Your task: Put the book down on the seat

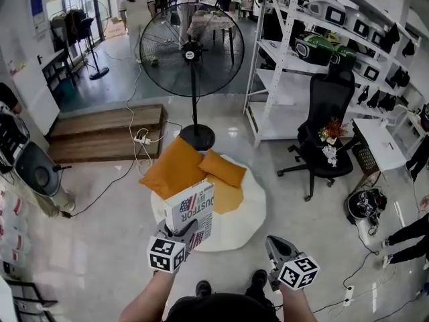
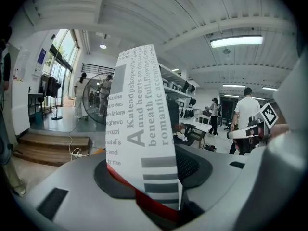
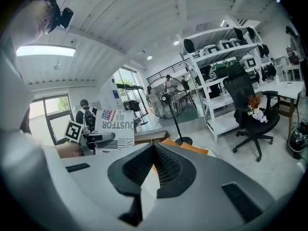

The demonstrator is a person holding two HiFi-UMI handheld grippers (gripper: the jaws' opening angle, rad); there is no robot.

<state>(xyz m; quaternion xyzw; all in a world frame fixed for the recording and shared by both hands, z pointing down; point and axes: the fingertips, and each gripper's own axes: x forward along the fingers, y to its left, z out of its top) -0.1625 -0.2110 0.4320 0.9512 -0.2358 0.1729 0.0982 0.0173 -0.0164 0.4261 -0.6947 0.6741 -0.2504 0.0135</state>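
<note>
Two grippers low in my head view, so let me call them one at a time. My left gripper [image 1: 184, 233] has its jaws clamped on the book [image 1: 191, 210], pinching it by the bottom edge with a red strip of the cover showing right at the pads. The book stands upright out of the grip. One face, with a flag and big lettering, is turned towards my right side; the other, covered in grey print, fills the left gripper view. From my head view it sits over the near left edge of the seat [image 1: 247, 221], the round white cushion on the floor. The jaws alone carry it, and it is not lying on the seat.

Three orange cushions [image 1: 175, 170] are piled on the far left part of that seat, just beyond the book. My right gripper [image 3: 153, 146] has its jaw tips closed together and nothing between them; through the gap behind the tips I catch a sliver of white and orange. It sits well apart from the book, level with the left one. Beyond the seat stands a big pedestal fan [image 1: 191, 49], its base just past the cushions.
</note>
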